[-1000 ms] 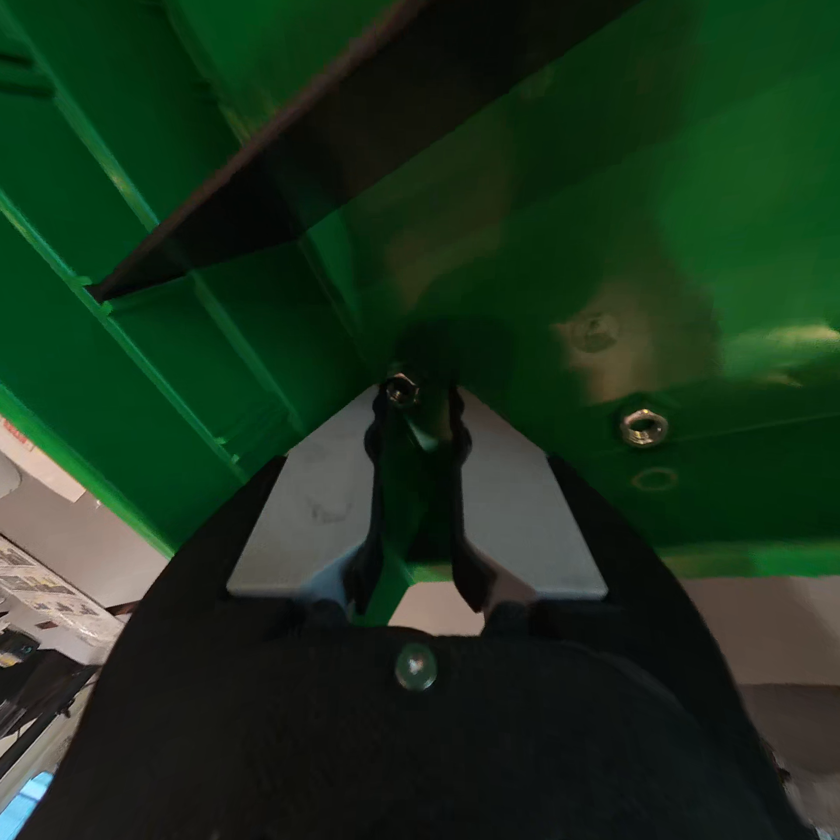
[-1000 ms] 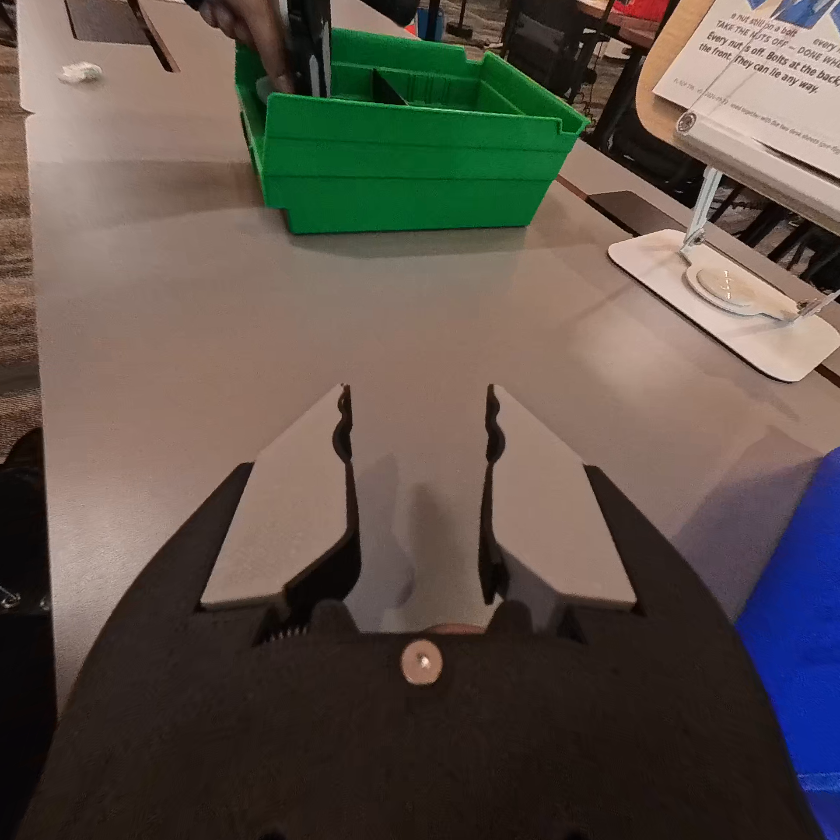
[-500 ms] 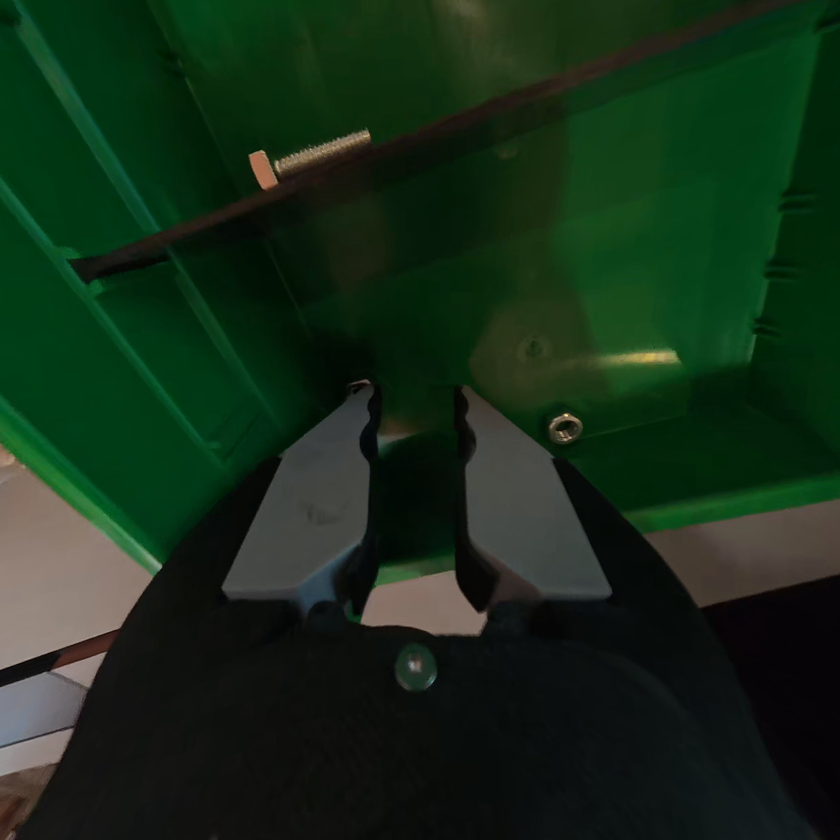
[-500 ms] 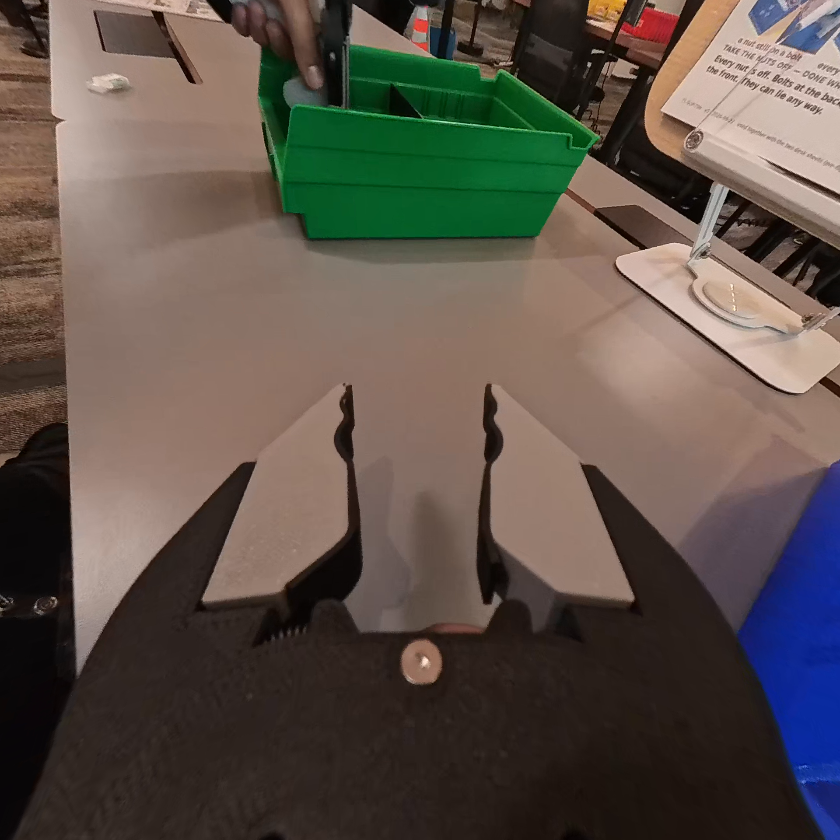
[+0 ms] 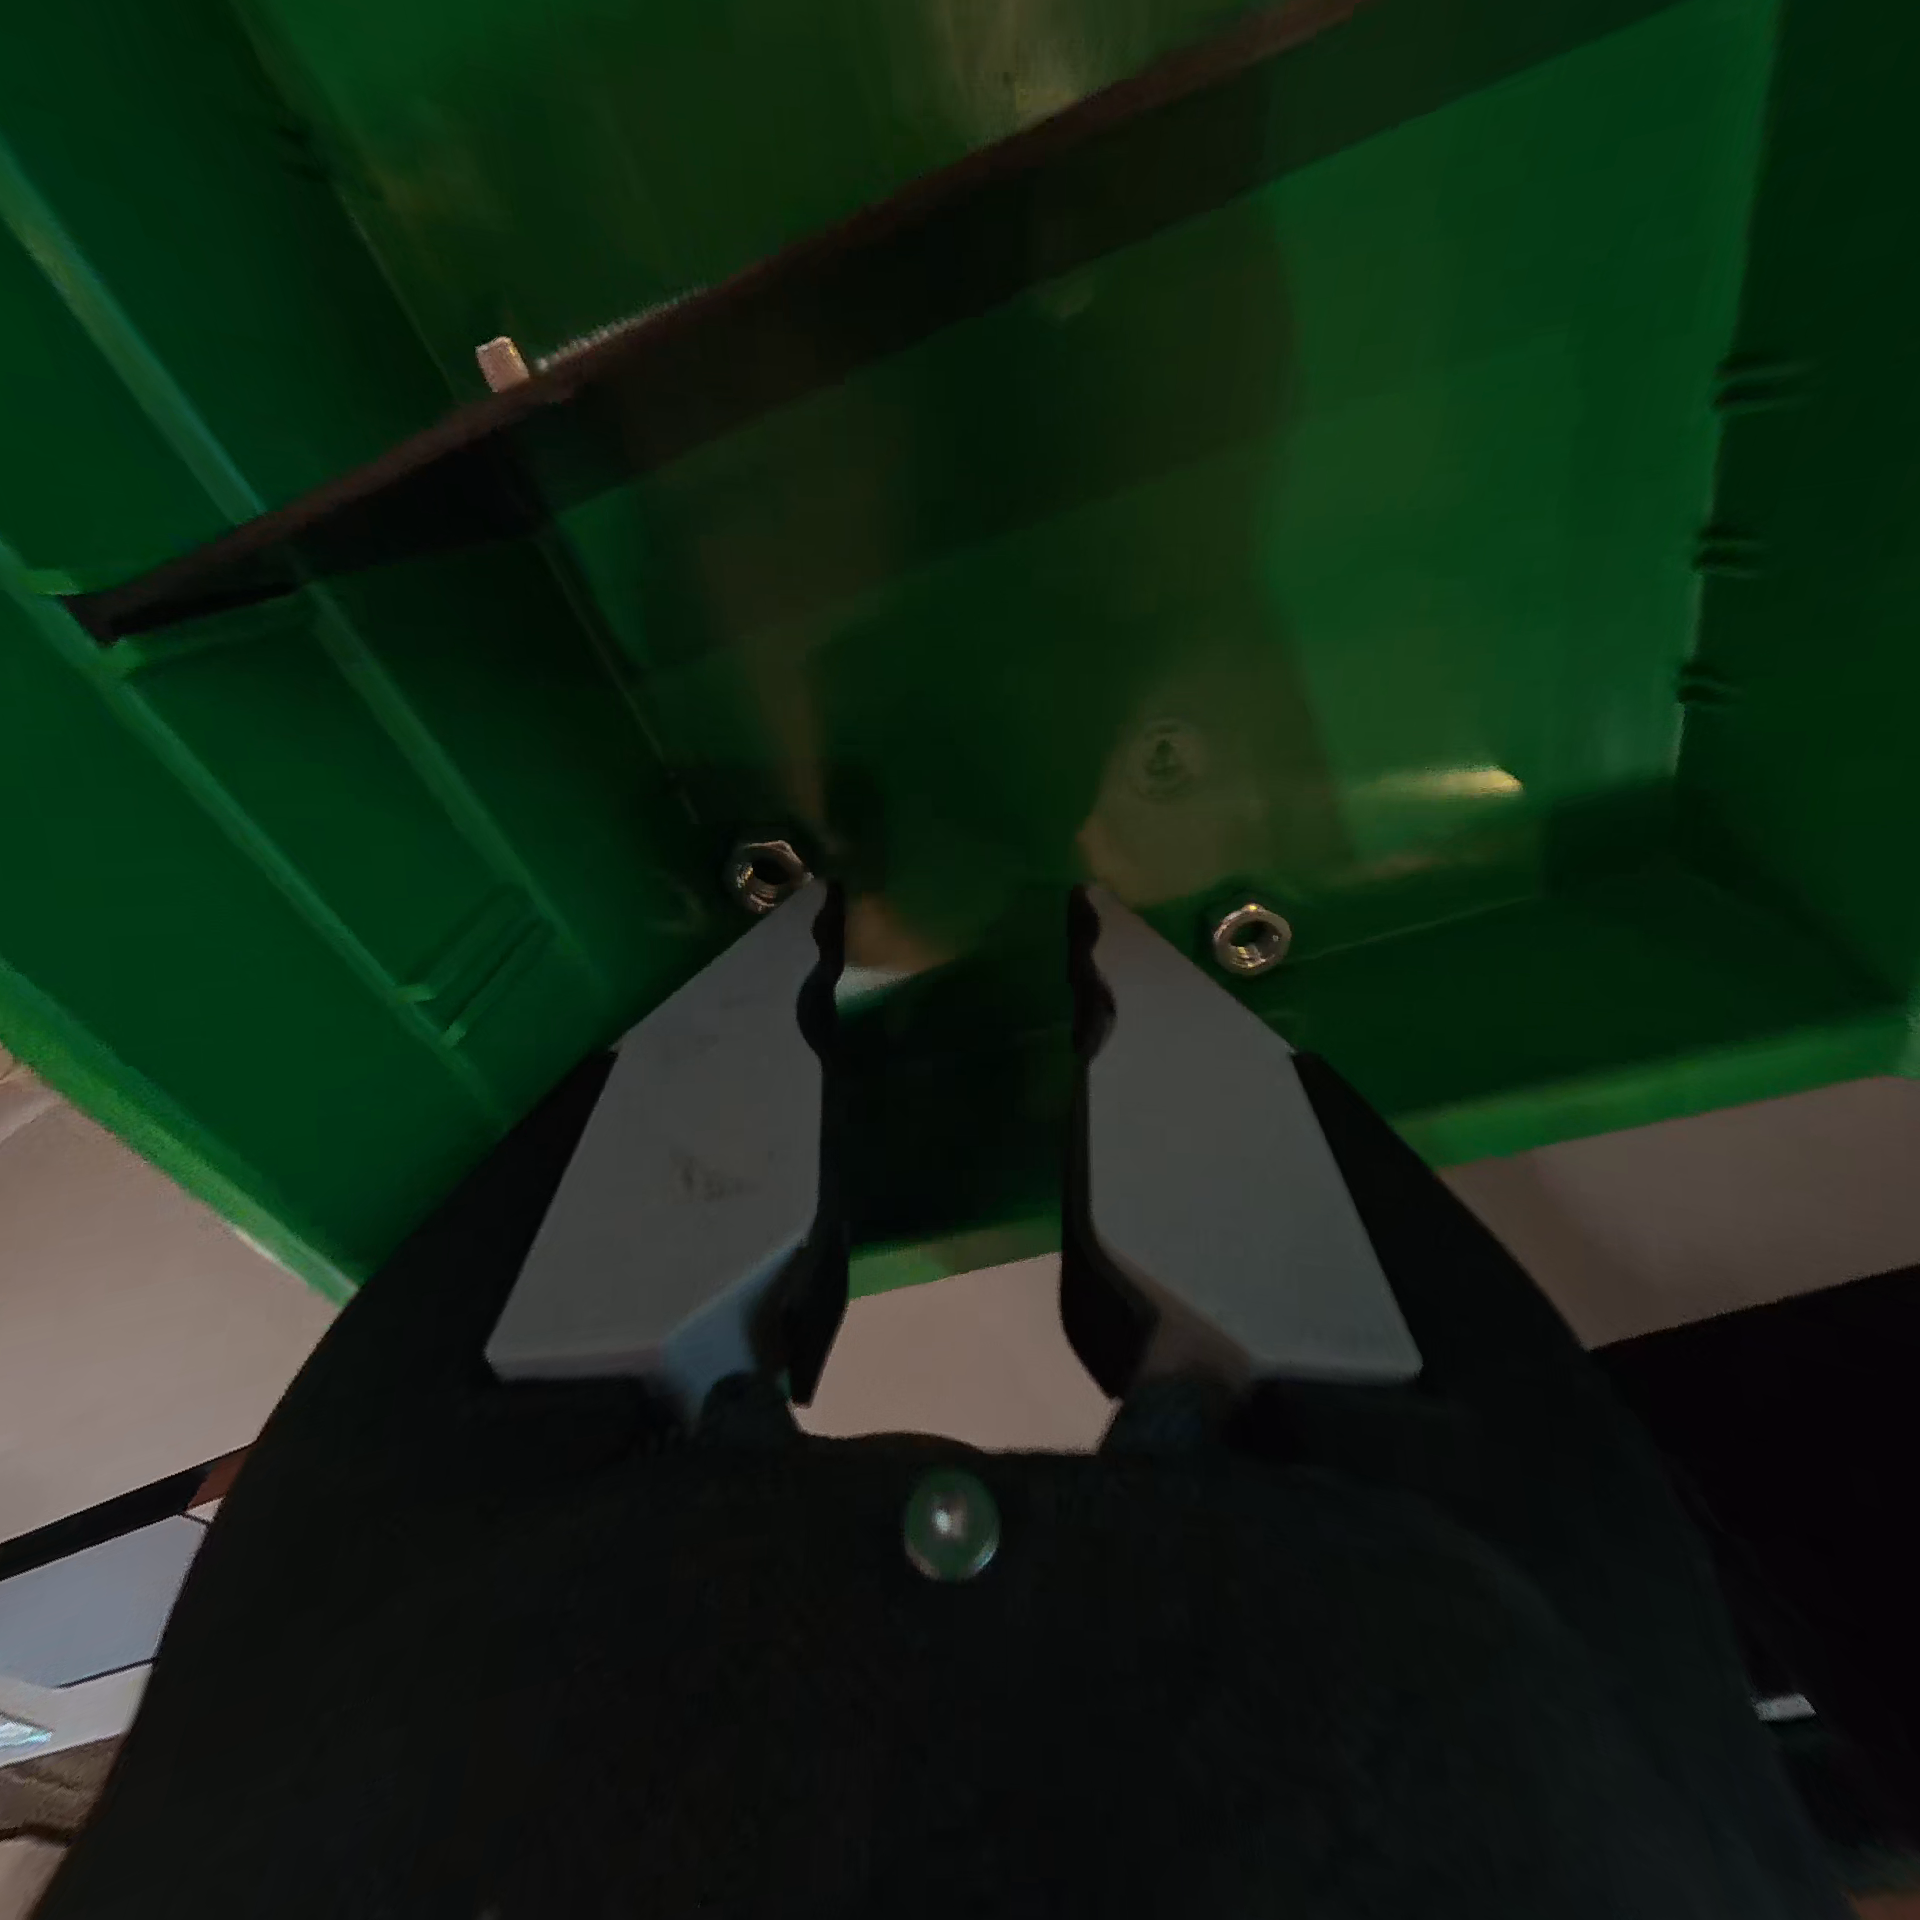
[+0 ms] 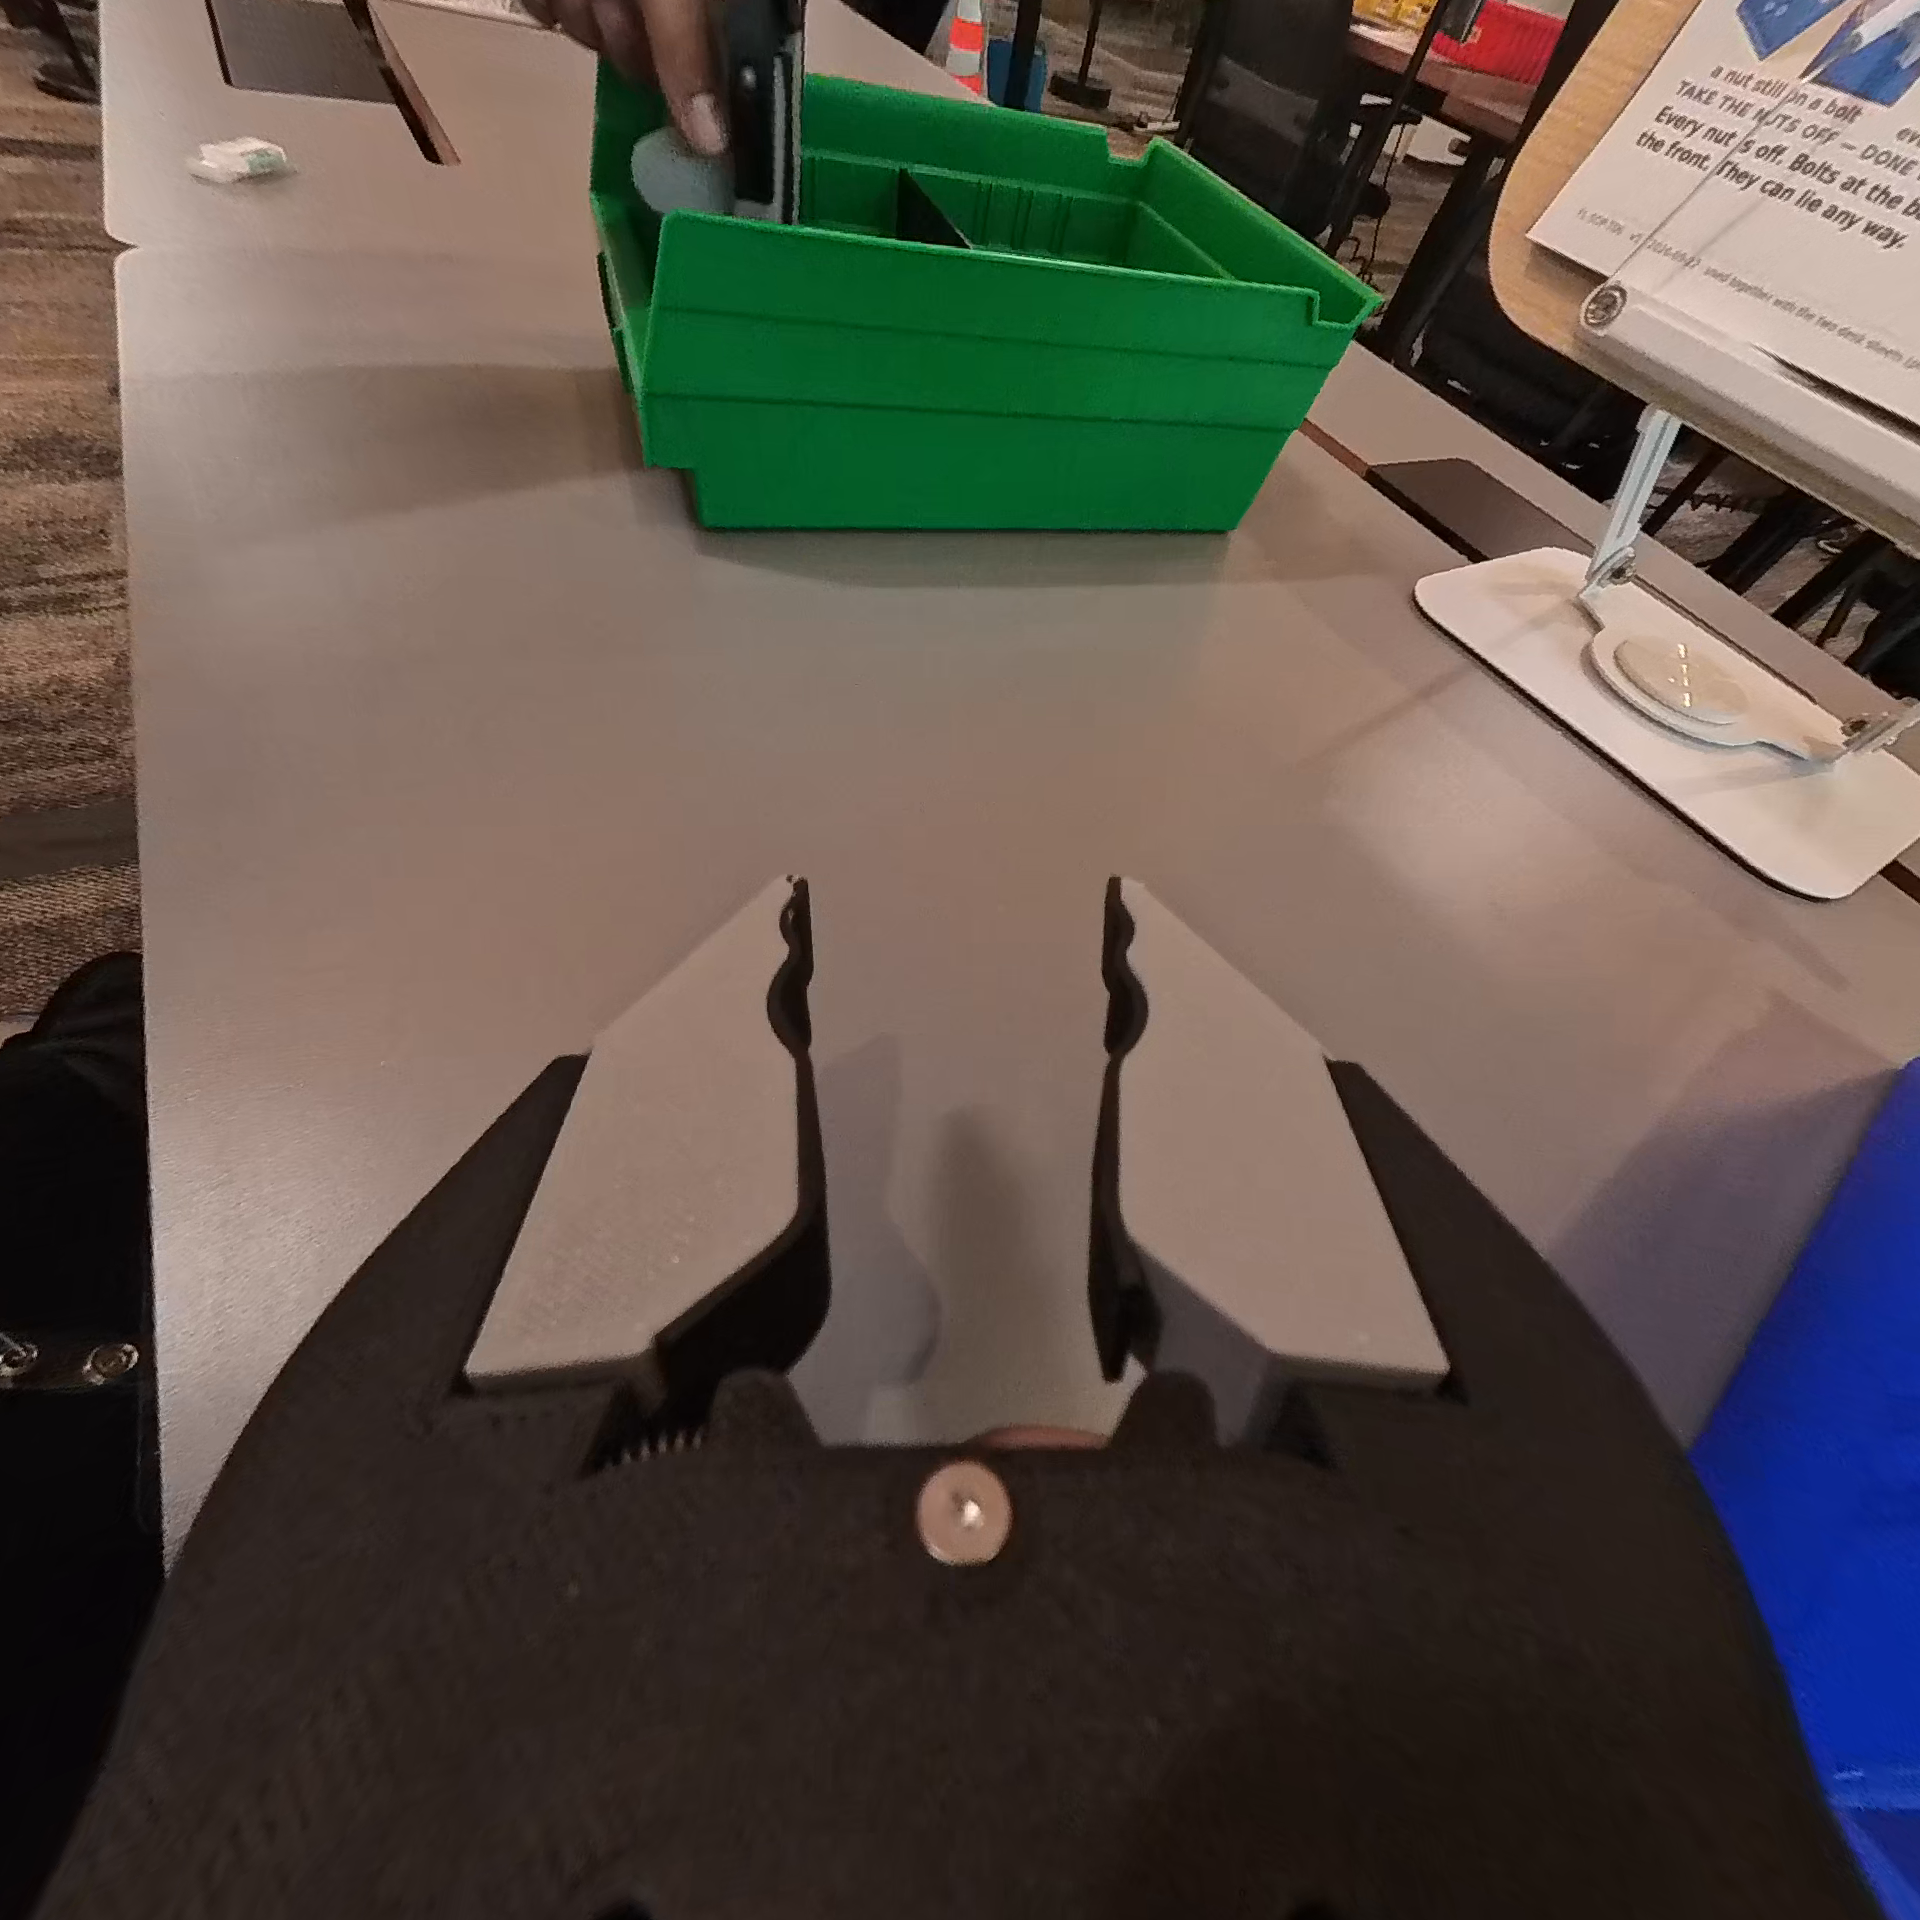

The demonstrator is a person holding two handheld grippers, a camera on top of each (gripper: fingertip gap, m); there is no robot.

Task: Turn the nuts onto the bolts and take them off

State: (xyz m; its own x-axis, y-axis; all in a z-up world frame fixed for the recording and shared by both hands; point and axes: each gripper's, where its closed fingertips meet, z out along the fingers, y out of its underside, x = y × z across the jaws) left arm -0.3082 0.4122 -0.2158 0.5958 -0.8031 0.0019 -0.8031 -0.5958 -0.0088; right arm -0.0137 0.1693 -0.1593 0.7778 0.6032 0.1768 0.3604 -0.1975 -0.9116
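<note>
A white document stand [image 6: 1662, 727] sits right on the grey table [image 6: 520, 727]; a white scrap [image 6: 237, 159] lies far left.

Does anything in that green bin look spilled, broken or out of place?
Nothing stands out. Two loose nuts lie on the floor of the green bin, and a bolt lies behind the dark divider. The open left gripper holds nothing.

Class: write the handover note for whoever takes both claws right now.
Left claw: open, empty, down inside the green plastic bin.
Right claw: open, empty, over the grey table, short of the bin.
Two loose silver hex nuts lie in the near compartment, one by the left fingertip, one to the right.
One silver bolt lies behind the dark divider.
Done: these nuts are off.
Left: cannot tell.
</note>
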